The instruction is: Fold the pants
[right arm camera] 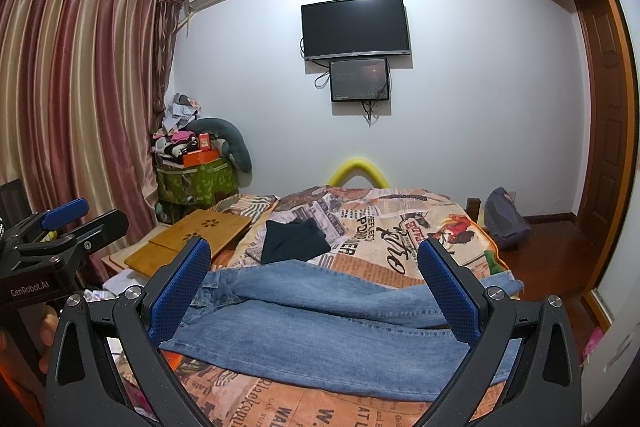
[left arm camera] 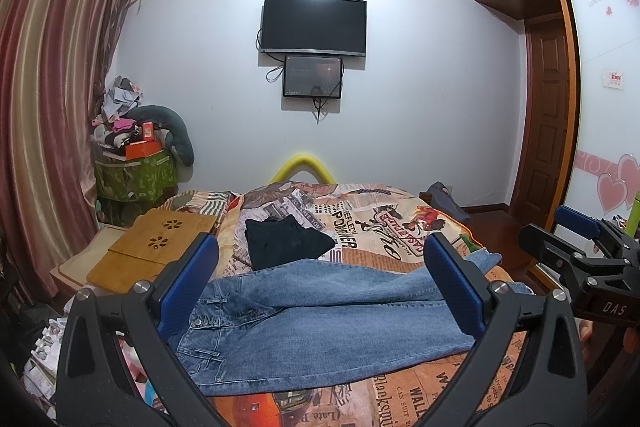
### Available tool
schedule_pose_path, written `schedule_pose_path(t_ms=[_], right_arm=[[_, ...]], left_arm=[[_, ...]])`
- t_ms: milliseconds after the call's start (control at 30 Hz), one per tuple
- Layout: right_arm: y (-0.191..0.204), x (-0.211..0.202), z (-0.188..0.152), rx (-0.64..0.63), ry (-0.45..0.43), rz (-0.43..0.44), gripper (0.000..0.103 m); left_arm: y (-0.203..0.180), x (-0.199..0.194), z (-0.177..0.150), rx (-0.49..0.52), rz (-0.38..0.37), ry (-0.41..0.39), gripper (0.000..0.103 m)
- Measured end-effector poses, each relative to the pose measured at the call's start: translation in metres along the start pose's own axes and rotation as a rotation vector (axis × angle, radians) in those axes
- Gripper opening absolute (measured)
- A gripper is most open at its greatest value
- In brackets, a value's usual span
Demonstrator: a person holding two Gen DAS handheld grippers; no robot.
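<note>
Blue jeans [left arm camera: 320, 323] lie flat across the near part of the bed, waistband at the left, leg hems at the right; the right wrist view shows the same jeans [right arm camera: 320, 315]. My left gripper [left arm camera: 320, 259] is held above them, open, its blue pads wide apart with nothing between. My right gripper [right arm camera: 316, 263] is likewise open over the jeans, empty. The right gripper [left arm camera: 576, 243] also appears at the right edge of the left wrist view, and the left gripper [right arm camera: 76, 215] at the left edge of the right wrist view.
A folded black garment [left arm camera: 286, 241] lies farther back on the newspaper-print bedspread [left arm camera: 384, 227]. A wooden lap tray [left arm camera: 160, 239] sits at the bed's left side. A grey bag [right arm camera: 506, 219] stands on the floor at the right. Clutter piles up by the curtain [left arm camera: 132, 143].
</note>
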State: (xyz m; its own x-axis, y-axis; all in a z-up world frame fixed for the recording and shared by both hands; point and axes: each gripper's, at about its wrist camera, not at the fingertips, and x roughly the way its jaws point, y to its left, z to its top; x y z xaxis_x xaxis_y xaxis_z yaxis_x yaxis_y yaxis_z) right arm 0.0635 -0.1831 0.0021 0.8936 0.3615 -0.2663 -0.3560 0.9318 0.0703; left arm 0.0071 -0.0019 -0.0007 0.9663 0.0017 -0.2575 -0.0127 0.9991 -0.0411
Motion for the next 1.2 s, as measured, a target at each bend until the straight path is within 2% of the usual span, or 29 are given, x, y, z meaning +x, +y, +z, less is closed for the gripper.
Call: schedule_pose_path(t_ms=[400,600,733,867,1033,1200], right_arm=[[0.003,0.014,-0.003,0.004,0.033,0.008,0.103],[-0.005,0.052,-0.012,0.014,0.098,0.02,0.103],[-0.018,0.087,-0.021,-0.005,0.144,0.004,0.103],[-0.029,0.13,-0.025,-0.086,0.194,-0.027,0.103],[-0.045,0.186,-0.034,-0.17,0.288,-0.016,0.103],[-0.057,0.229,-0.046,-0.21,0.363,-0.001,0.102]], left_arm=[[0.003,0.014,-0.005,-0.001,0.009,0.022,0.103],[0.017,0.044,-0.006,-0.023,-0.015,0.063,0.103],[0.039,0.088,-0.007,-0.052,-0.005,0.126,0.103],[0.066,0.142,-0.01,-0.061,0.03,0.204,0.103],[0.114,0.224,-0.023,-0.066,0.097,0.346,0.103],[0.167,0.297,-0.053,-0.104,0.137,0.498,0.103]])
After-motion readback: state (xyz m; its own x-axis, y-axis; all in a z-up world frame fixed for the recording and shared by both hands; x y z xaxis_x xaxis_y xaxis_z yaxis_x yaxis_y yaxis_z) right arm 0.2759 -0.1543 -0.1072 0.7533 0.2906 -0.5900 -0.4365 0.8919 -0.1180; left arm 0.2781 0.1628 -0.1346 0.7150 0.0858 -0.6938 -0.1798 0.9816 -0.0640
